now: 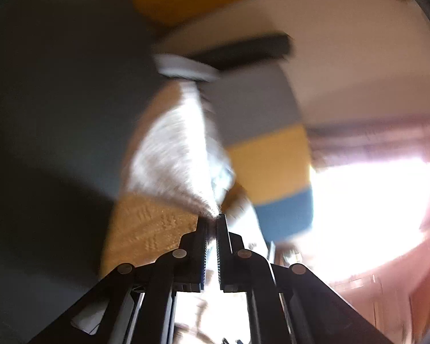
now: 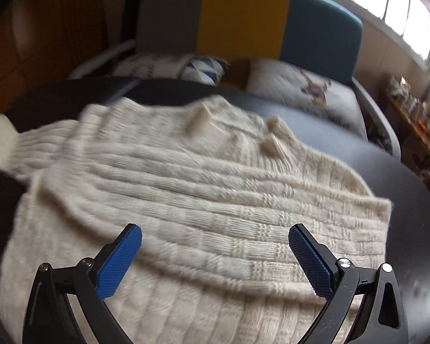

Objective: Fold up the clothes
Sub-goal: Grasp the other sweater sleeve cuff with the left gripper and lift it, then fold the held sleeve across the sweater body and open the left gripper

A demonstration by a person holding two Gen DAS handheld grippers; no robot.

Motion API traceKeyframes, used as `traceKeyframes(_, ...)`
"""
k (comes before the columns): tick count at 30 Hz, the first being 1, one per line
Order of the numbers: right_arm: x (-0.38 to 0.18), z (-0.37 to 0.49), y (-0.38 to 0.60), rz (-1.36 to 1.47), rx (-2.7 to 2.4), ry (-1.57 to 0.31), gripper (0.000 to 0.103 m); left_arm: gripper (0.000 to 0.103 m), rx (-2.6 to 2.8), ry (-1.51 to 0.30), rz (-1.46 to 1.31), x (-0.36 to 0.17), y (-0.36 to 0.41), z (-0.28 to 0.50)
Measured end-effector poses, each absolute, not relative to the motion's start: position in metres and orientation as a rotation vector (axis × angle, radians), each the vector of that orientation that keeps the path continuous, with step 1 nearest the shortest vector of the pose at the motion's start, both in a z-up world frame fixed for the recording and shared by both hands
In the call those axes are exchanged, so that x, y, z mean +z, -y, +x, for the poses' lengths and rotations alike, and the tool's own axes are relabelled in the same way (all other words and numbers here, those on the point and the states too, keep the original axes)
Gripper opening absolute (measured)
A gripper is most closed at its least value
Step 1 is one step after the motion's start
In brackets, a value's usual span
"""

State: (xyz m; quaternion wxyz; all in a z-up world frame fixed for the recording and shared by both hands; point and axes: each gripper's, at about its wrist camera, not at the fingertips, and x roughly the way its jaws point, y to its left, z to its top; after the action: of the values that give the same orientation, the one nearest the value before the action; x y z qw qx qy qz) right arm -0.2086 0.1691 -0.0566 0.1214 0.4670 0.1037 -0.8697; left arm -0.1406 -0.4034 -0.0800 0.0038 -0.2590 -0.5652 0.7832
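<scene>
A cream cable-knit sweater (image 2: 186,189) lies spread over a dark round table (image 2: 401,189), its toggle buttons near the far edge. My right gripper (image 2: 215,236) hovers open just above the sweater's near part, its blue pads (image 2: 120,261) wide apart with nothing between them. In the blurred left wrist view, my left gripper (image 1: 212,219) is shut on a pinch of the sweater (image 1: 172,157), which fans out away from the fingertips and hangs lifted off the table (image 1: 57,114).
A bench with a grey, yellow and blue backrest (image 2: 243,17) stands behind the table, with printed cushions (image 2: 295,86) on its seat. Bright windows (image 2: 387,0) are at the upper right. A cluttered shelf (image 2: 415,120) runs along the right wall.
</scene>
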Motion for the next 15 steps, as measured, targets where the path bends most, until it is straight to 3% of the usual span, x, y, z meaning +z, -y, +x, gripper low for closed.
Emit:
traceKeyframes(4,-0.072,-0.216,-0.184,1.395,-2.534,-0.126,0.103,0.004,2.369,1.605,-0.862,-0.061,0.33,-0.182)
traceKeyframes(15,-0.074,-0.208,-0.195,1.298,-2.531,-0.054,0.103,0.004,2.148,1.285,-1.117,-0.07,0.13,-0.242)
